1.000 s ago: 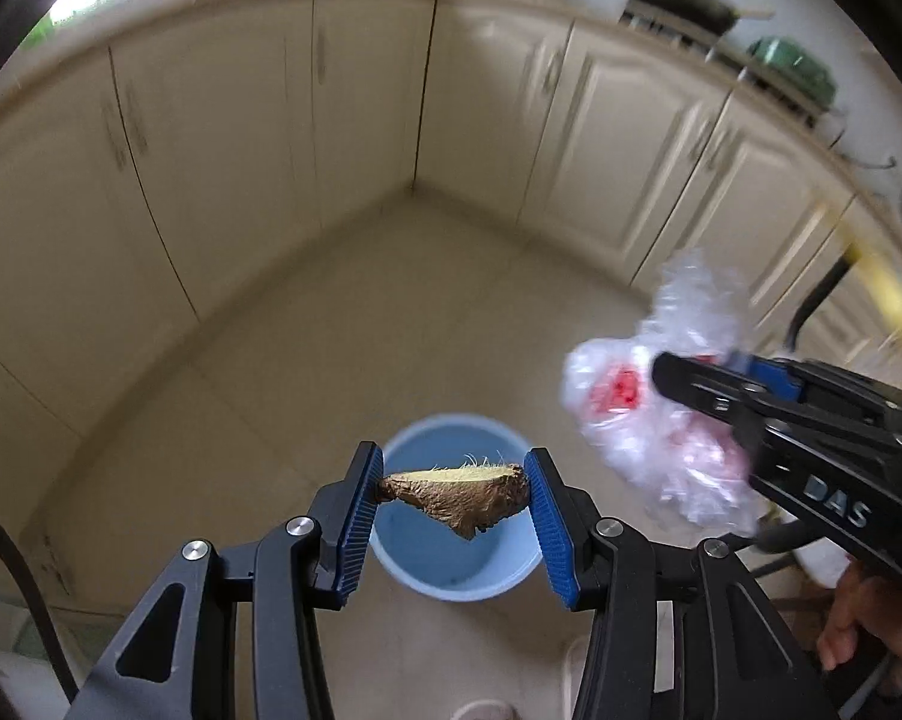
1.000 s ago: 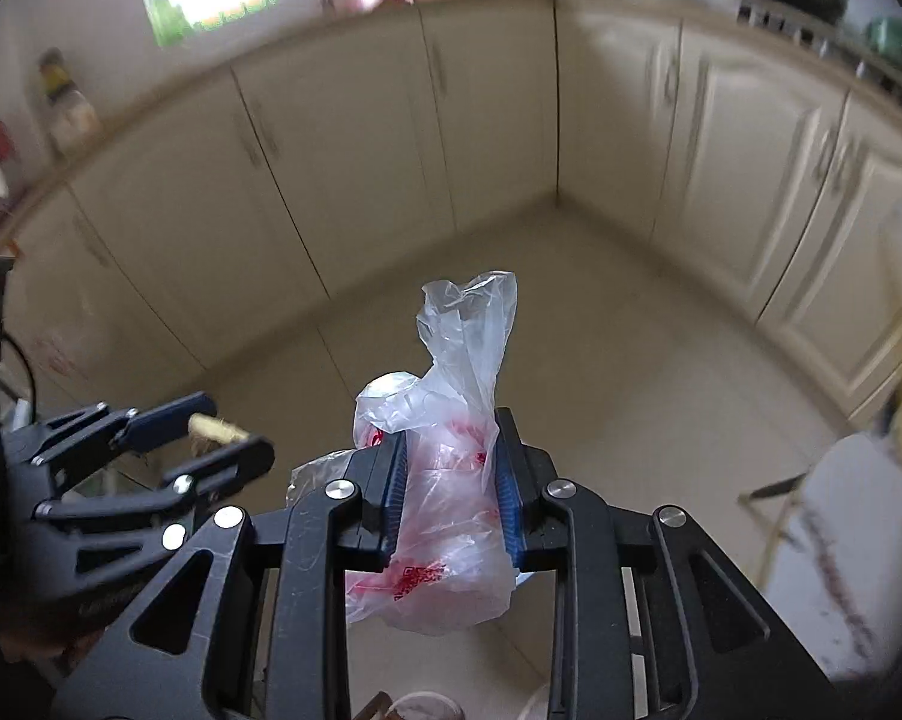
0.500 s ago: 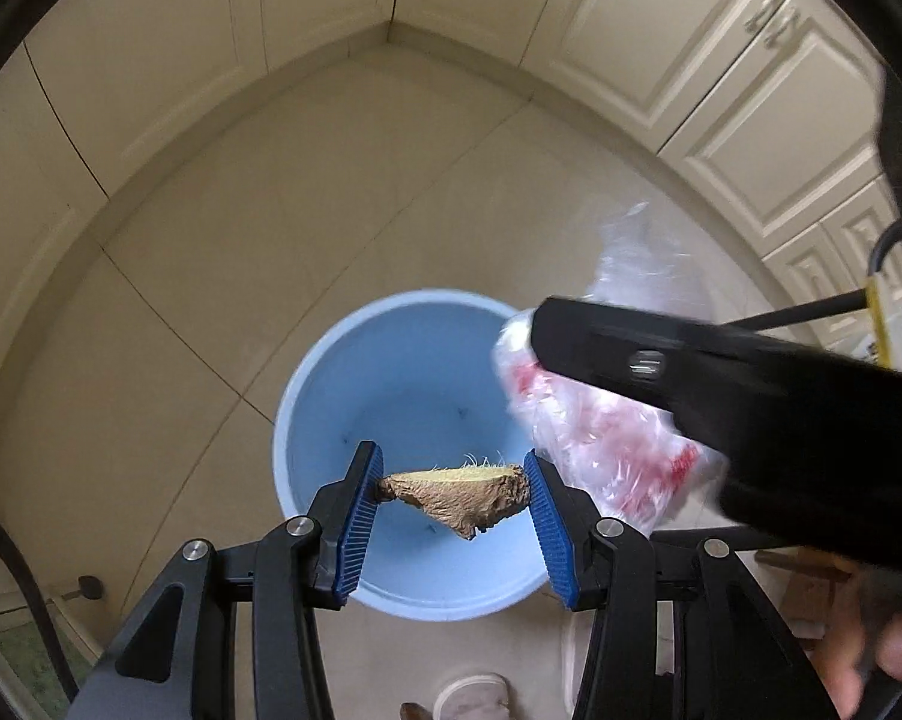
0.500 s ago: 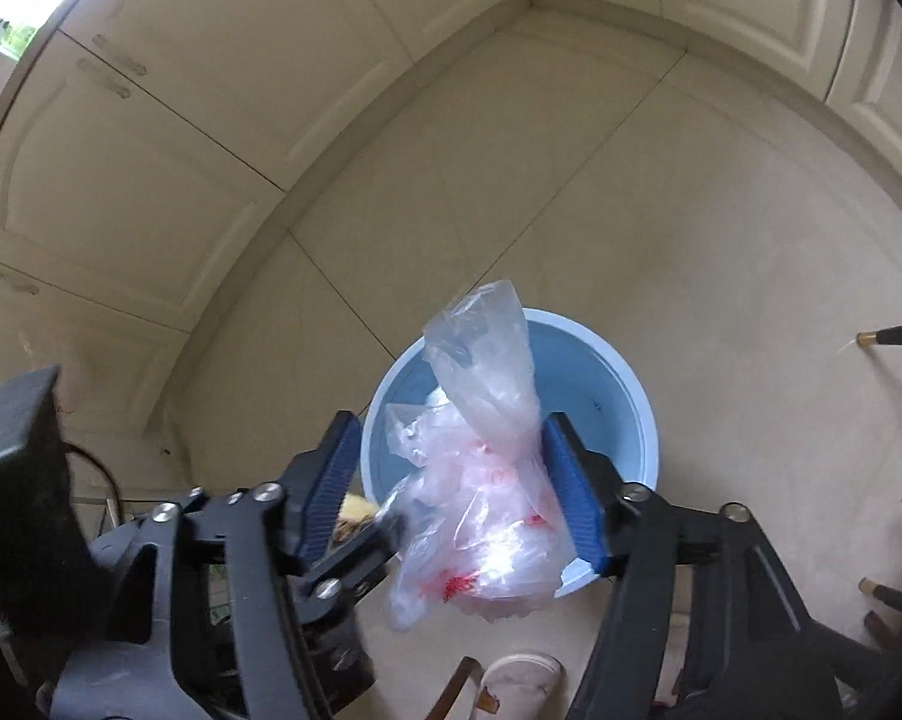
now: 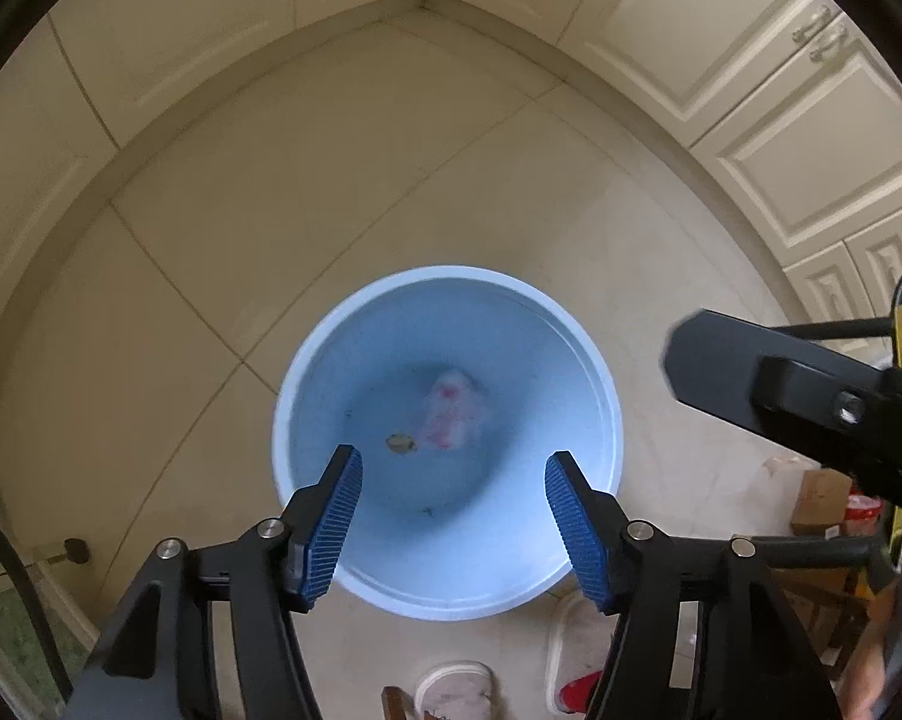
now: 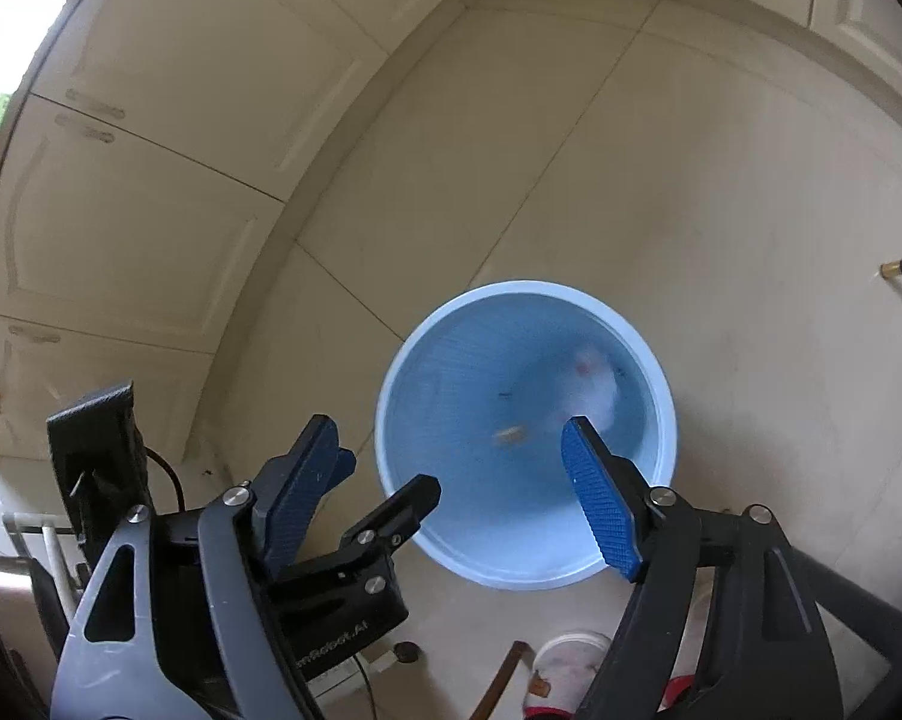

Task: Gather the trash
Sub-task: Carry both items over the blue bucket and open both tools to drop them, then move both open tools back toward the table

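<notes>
left gripper point(image 5: 447, 474) jaws just opening, empty — scrap point(image 5: 400, 443) in bucket point(image 5: 595, 360)

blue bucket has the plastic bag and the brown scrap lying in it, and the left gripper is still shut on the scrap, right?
Not quite. The left gripper is open and empty, its jaws having just been opening, as the left wrist view shows. The brown scrap and the plastic bag do lie inside the blue bucket.

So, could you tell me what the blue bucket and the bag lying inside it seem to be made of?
The blue bucket looks like moulded plastic: even colour, smooth matte wall, thin rolled rim. The bag looks like thin clear plastic film with red print, crumpled and see-through, though it is blurred here.
</notes>
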A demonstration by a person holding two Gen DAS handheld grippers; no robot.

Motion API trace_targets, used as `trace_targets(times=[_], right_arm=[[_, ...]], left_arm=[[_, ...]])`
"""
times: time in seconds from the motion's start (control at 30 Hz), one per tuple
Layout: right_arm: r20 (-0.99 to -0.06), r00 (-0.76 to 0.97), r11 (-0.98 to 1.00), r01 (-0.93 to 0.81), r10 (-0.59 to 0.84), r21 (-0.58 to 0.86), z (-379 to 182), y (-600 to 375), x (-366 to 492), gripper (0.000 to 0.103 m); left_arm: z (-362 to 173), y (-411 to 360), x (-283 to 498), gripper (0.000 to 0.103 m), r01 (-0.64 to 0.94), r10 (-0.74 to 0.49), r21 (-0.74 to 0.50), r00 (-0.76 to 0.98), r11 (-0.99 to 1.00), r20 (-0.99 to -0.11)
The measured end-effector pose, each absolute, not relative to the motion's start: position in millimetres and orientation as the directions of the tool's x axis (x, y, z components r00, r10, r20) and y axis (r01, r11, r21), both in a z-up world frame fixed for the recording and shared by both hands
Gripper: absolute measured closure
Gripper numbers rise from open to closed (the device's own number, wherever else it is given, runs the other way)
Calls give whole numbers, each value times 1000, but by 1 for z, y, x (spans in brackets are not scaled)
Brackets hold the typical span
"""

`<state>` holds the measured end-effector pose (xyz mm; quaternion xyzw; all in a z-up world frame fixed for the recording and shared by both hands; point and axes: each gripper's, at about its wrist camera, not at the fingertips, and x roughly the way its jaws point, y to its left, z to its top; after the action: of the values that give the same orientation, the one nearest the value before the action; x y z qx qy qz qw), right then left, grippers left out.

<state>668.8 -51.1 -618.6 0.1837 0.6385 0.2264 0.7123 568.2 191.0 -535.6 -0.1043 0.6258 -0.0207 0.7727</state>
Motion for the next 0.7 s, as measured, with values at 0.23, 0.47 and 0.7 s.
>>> trace_targets(times=[0.23,0.47,0.7], right_arm=[[-852,143,860,-166,504,482,-572,-48,641,28],[-846,223,866,-256,484,429,-497,-36,602,26],[-787,427,870,-413,445,269,-369,-33,518,8]], left_arm=[[-481,189,536,43,-142,-63,-106,280,984,-958],[-385,196,481,43,-252,128,28,389,967,-912],[-259,170,408,32,-308,250,68,603,949,-758]])
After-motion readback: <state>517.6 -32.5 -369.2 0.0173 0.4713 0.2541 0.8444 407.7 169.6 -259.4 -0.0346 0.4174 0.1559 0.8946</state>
